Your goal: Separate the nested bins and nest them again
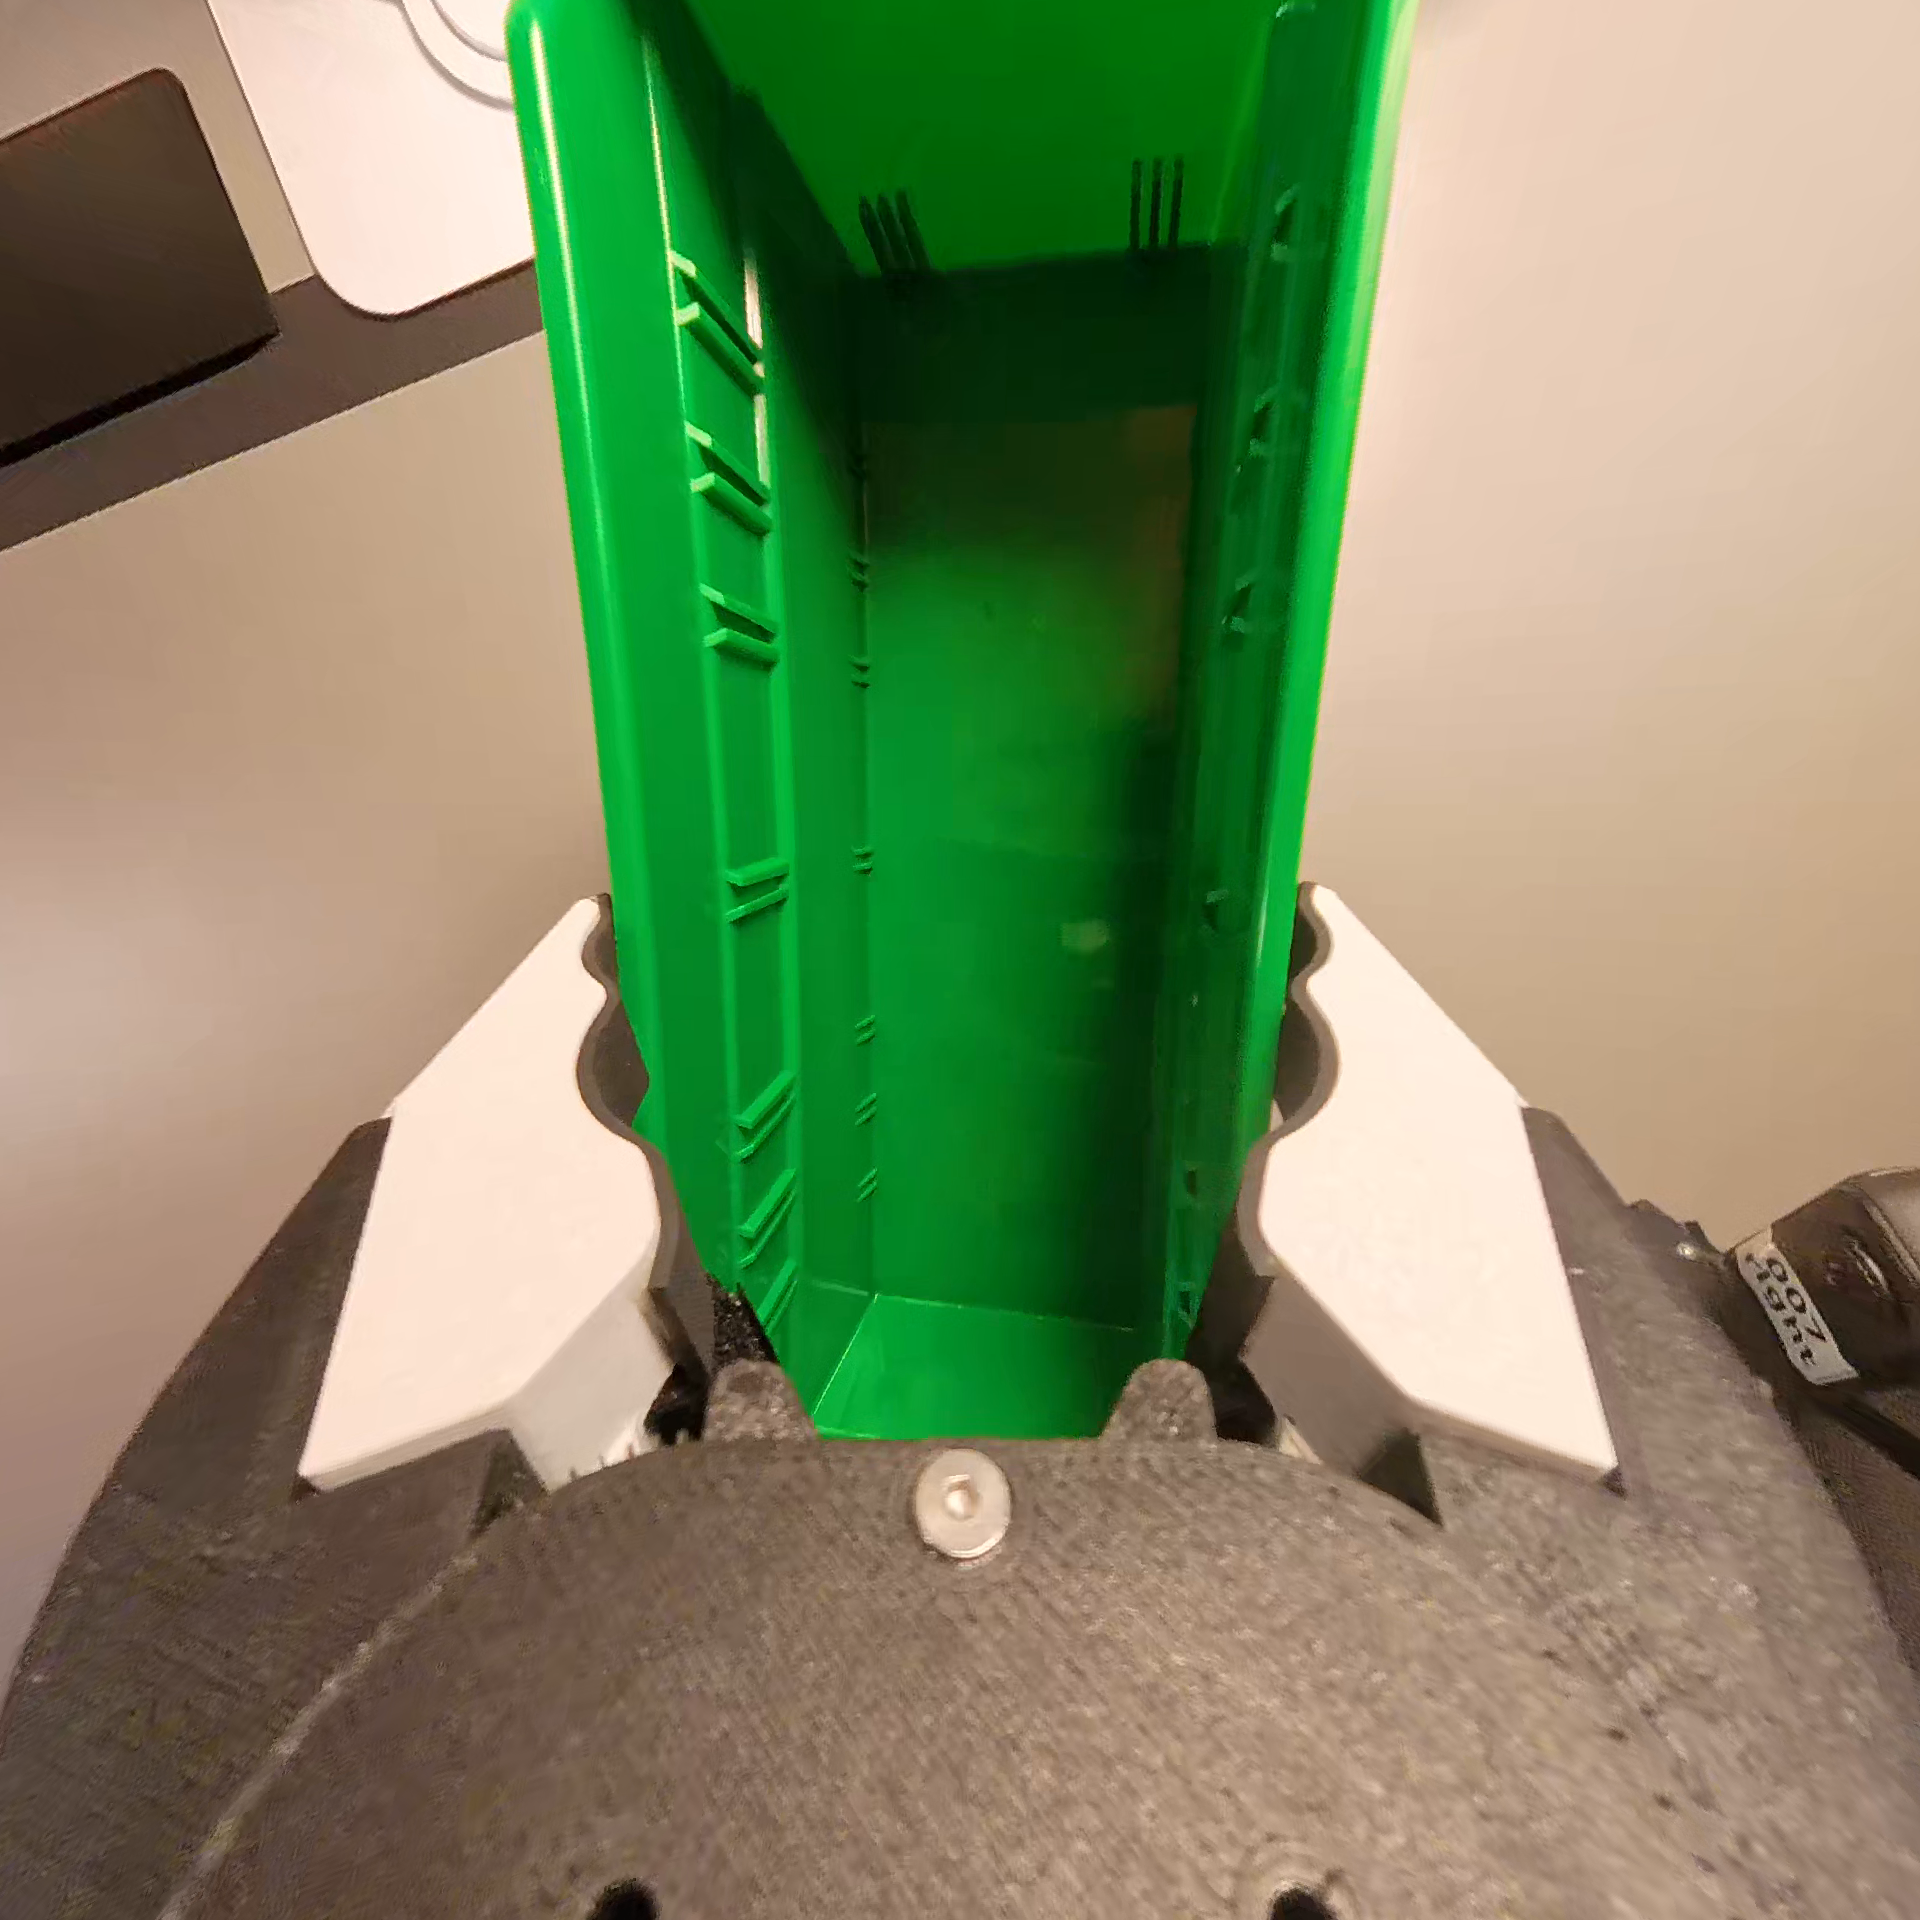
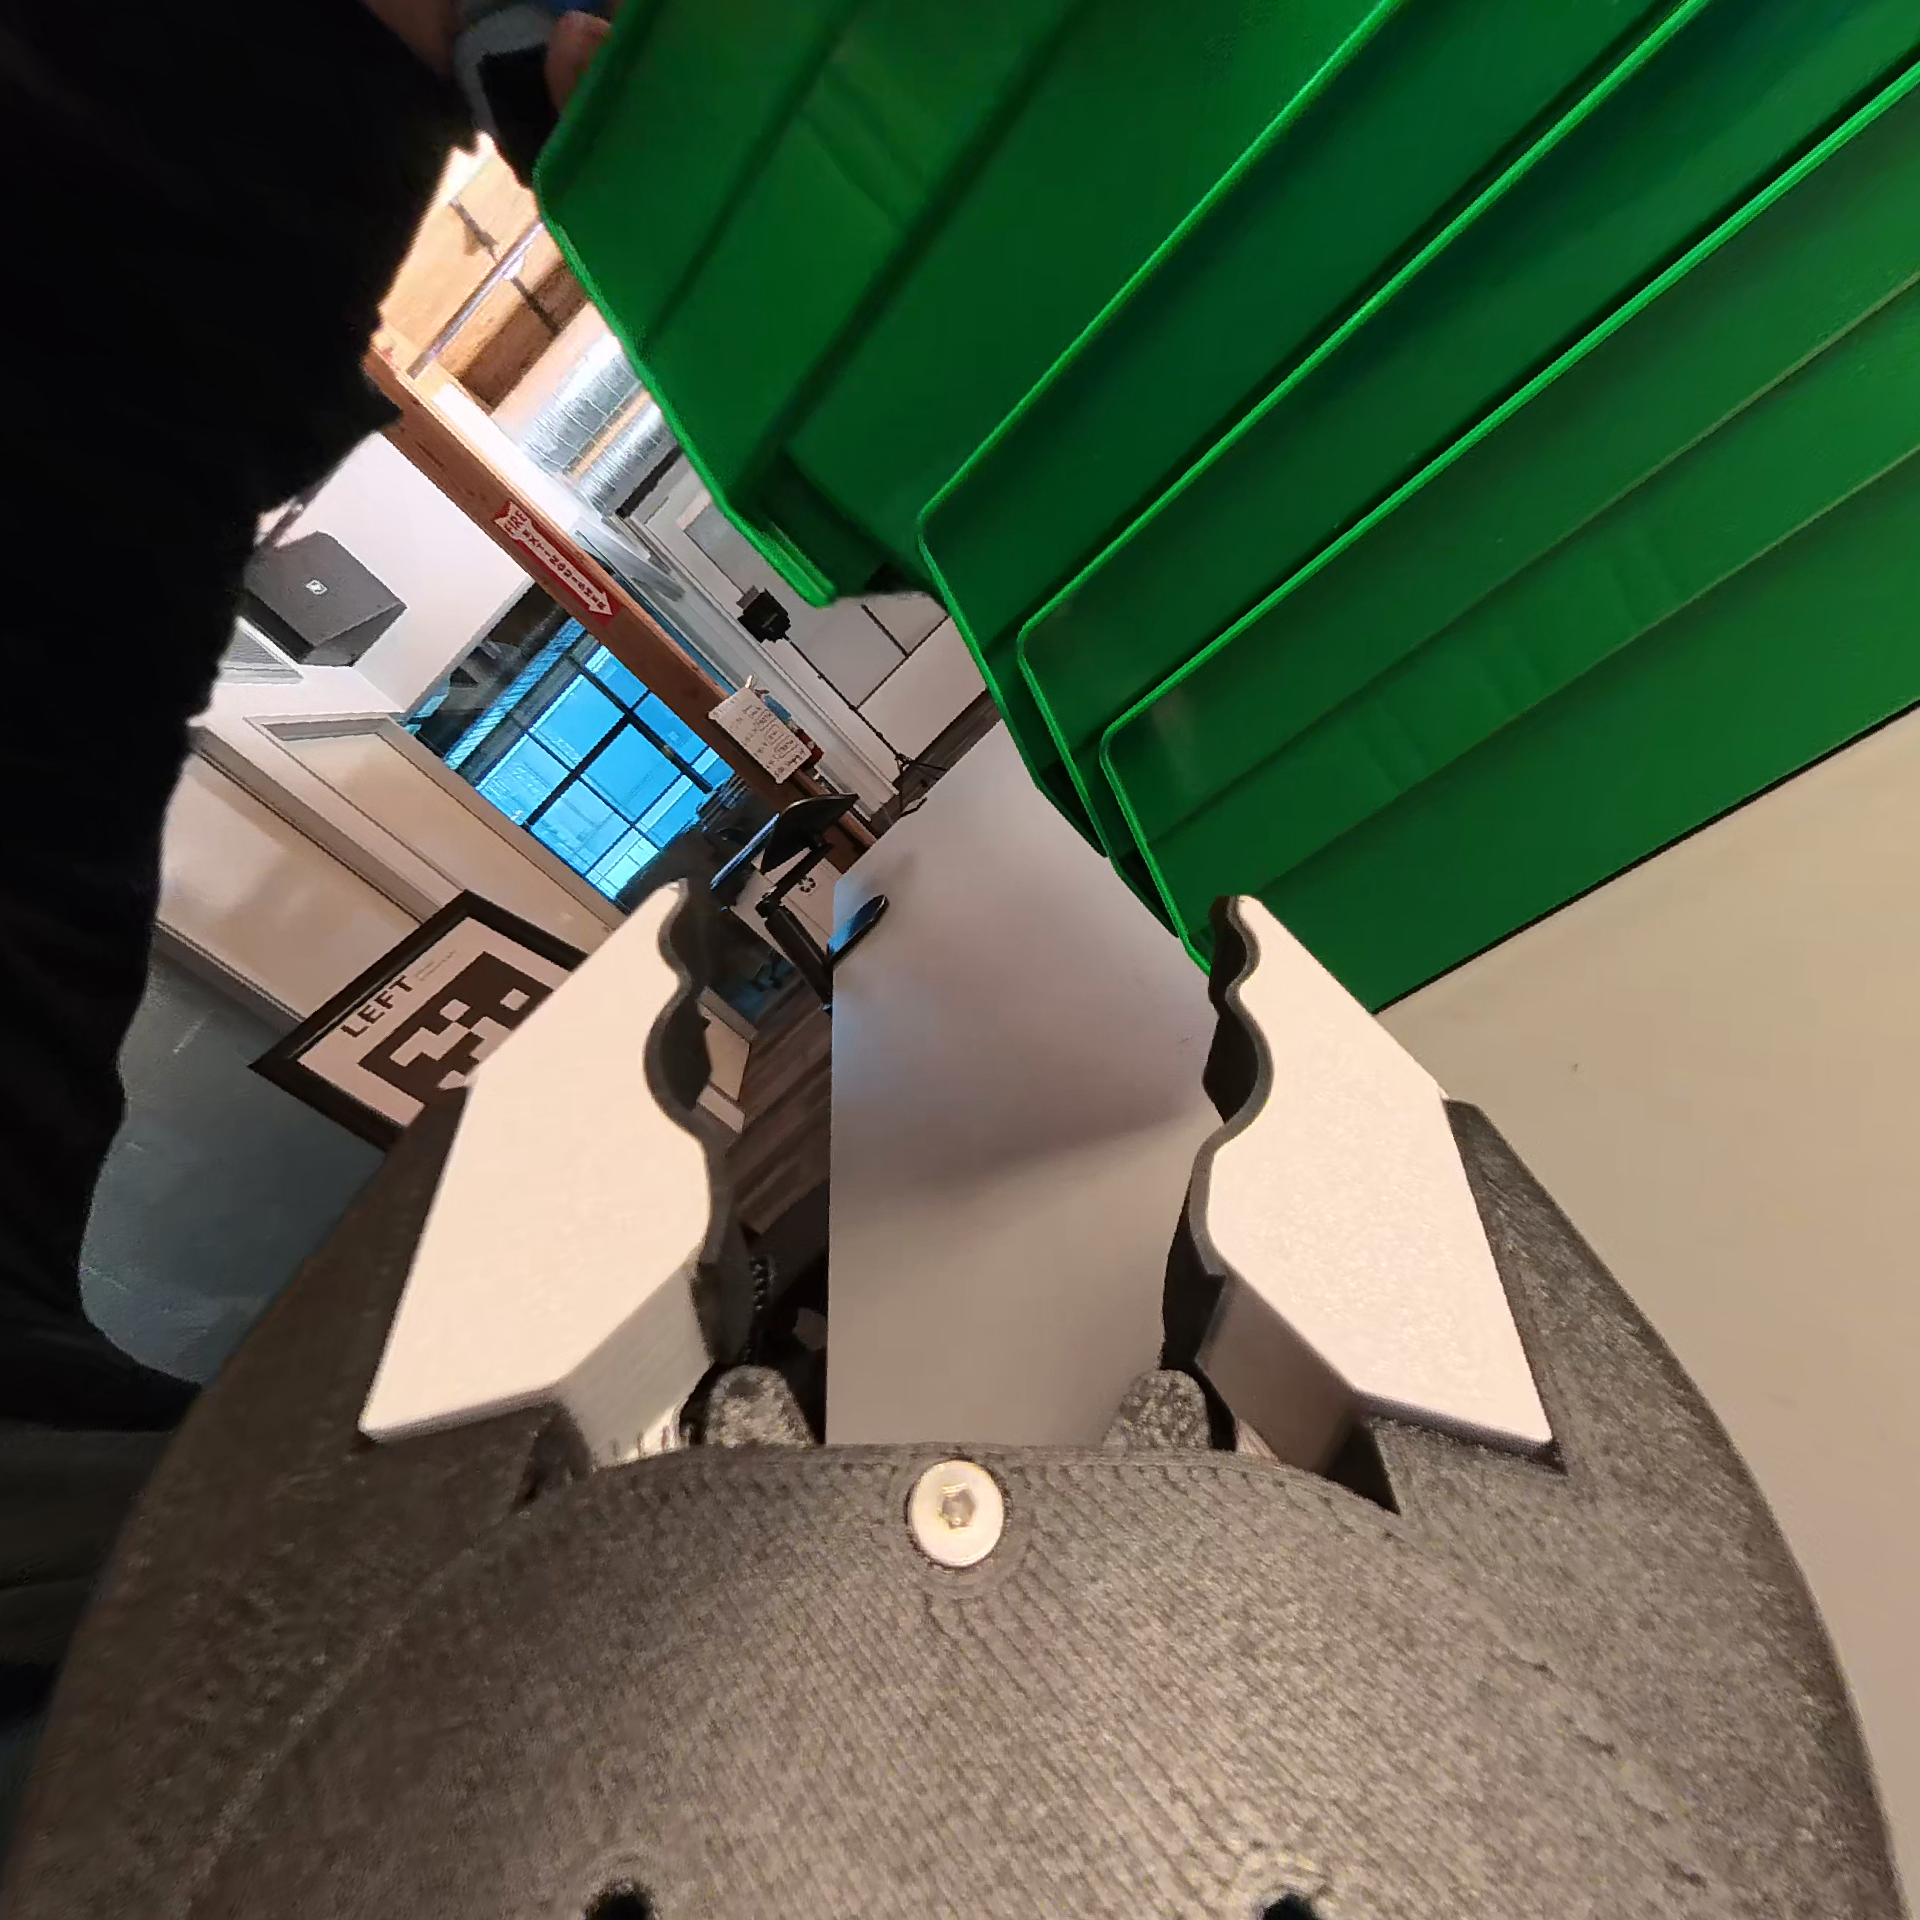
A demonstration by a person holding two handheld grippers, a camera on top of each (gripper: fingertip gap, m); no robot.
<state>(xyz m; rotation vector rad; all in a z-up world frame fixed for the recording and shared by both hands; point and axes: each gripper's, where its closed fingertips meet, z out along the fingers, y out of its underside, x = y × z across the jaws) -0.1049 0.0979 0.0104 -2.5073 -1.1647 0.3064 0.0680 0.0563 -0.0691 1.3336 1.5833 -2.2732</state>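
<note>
Left gripper (image 1: pixel 956 914), close under the lens, straddles one green bin (image 1: pixel 1018 727). Both fingertips (image 1: pixel 594 935) lie against its outer side walls, so it reads as clamped across its width, though how firmly I cannot tell. The bin's long axis runs straight out toward 12 o'clock, open side facing the camera, and its near end wall sits deep between the fingers. Beige tabletop (image 1: pixel 312 779) lies free at 9 and 3 o'clock, with a dark flat slab (image 1: pixel 104 260) off at 10 o'clock.

Right gripper (image 2: pixel 951 914) stands wide with nothing between its pads, only white tabletop (image 2: pixel 987 1143) whose edge runs toward 12 o'clock. The nested stack (image 2: pixel 1455 623), three stepped rims showing, lies at 1 to 2 o'clock. Its lowest corner is just beside the right fingertip (image 2: pixel 1262 956), and whether they touch I cannot tell. A separate bin (image 2: pixel 727 260) hangs at 11 to 12 o'clock.

Re-nesting probably turns on lining that bin's long axis with the stack's. The right gripper is nearer for steadying the stack.
</note>
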